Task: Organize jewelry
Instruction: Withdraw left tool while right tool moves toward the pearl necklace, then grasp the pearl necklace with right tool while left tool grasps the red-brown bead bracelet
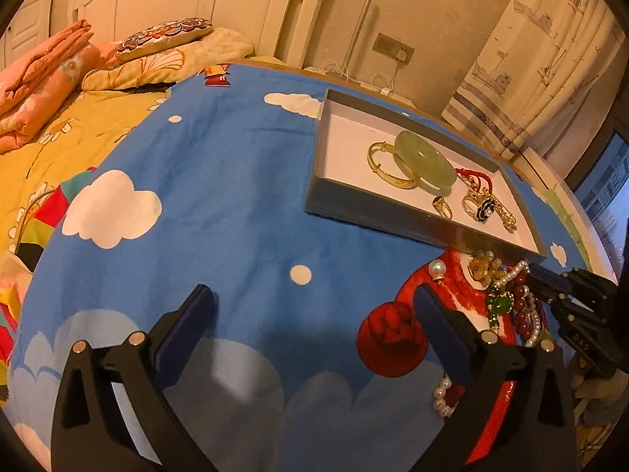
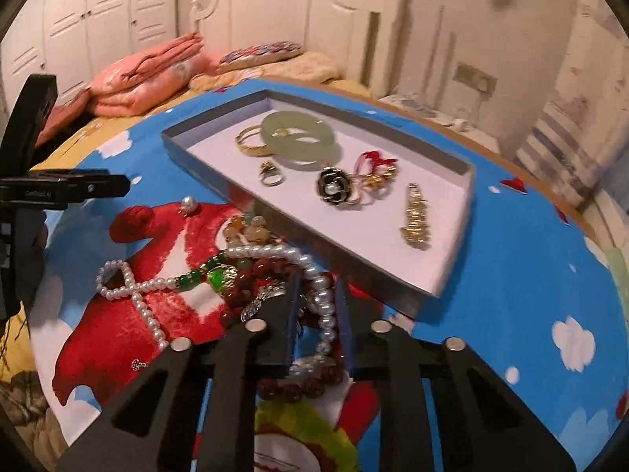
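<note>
A grey tray (image 1: pixel 377 216) (image 2: pixel 251 102) with a white floor holds a jade bangle (image 1: pixel 424 159) (image 2: pixel 300 137), a gold bangle (image 1: pixel 387 165), a ring (image 2: pixel 270 175), a black flower brooch (image 2: pixel 334 187), a red cord piece (image 2: pixel 373 159) and a gold chain (image 2: pixel 414 218). A jewelry pile (image 1: pixel 507 295) lies in front of the tray. My right gripper (image 2: pixel 318 291) is shut on the pearl necklace (image 2: pixel 326 306) in the pile. My left gripper (image 1: pixel 310 306) is open and empty over the cloth, left of the pile.
A blue cartoon cloth (image 1: pixel 220 204) covers the table. A loose pearl earring (image 1: pixel 436 269) (image 2: pixel 188 204) lies near the tray. A second pearl strand (image 2: pixel 133 287) loops left of the pile. A bed with folded quilts (image 1: pixel 43 78) stands behind.
</note>
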A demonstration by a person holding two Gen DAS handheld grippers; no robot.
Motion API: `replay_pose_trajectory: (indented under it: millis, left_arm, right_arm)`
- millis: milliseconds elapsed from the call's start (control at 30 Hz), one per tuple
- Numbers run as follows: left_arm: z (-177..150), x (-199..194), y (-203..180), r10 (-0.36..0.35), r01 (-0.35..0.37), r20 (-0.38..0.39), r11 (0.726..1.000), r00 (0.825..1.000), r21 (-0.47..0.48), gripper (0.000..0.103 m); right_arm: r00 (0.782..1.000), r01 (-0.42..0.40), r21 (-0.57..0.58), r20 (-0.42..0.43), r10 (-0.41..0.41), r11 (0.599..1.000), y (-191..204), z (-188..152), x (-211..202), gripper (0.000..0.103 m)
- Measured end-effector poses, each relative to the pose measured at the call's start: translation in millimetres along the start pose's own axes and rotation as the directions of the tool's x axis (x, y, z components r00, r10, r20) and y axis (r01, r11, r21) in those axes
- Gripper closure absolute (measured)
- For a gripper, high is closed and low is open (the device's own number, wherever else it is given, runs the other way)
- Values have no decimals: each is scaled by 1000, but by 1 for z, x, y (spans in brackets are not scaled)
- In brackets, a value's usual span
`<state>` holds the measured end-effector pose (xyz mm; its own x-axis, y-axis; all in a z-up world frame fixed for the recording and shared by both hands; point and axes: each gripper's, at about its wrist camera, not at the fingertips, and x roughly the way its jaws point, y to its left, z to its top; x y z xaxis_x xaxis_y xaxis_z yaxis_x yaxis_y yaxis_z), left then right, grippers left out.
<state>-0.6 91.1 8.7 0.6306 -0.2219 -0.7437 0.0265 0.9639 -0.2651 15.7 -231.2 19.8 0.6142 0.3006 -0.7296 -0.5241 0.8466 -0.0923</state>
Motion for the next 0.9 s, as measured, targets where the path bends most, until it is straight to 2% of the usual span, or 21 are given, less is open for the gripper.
replay_pose_trajectory:
  millis: [67, 233, 300, 367, 533, 633, 667, 767, 833, 867, 900]
  left_arm:
    - [0, 0, 0, 3, -3, -1, 1000, 1000, 2, 3]
    - [0, 2, -2, 15, -15, -5, 1000, 1000, 9, 2]
    - [0, 2, -2, 15, -15, -5, 1000, 1000, 10, 2]
    - [0, 3, -4, 23, -22, -8, 1000, 1000, 16, 2]
    - [0, 5, -7, 34, -33, -15, 999, 999, 36, 2]
    - [0, 3, -2, 13, -13, -3, 1000, 1000, 7, 2]
    - [0, 1, 3, 6, -6, 8, 1000, 1000, -20, 2]
    - [1, -4, 16, -28, 31, 32, 995, 999, -91, 3]
    - [1, -5, 16, -32, 34, 33, 995, 999, -93, 3]
    - [1, -5, 15, -28, 30, 31, 996, 999, -88, 3]
    - [1, -5, 14, -24, 27, 30, 996, 999, -81, 3]
  right_arm:
    - [1000, -6, -6, 10, 6, 1000, 1, -1, -3, 94]
    - [992, -32, -7, 121, 32, 999, 3, -4, -27, 94]
    - [986, -70, 23, 154, 66, 997, -1, -4, -36, 94]
    - [974, -150, 50, 177, 139, 987, -3, -3, -46, 94]
    - [929, -335, 39, 180, 323, 941, 23, 3, -58, 94]
    - [906, -387, -17, 177, 383, 922, 53, 9, -61, 94]
    - [902, -399, -32, 169, 398, 917, 61, 10, -59, 94]
    - [906, -401, -52, 124, 404, 915, 80, 11, -45, 94]
    - [910, -395, -48, 116, 398, 917, 84, 9, -39, 94]
    - [907, -400, -35, 126, 401, 916, 82, 8, -41, 94]
    - [891, -432, 3, 156, 427, 902, 74, 8, -47, 94]
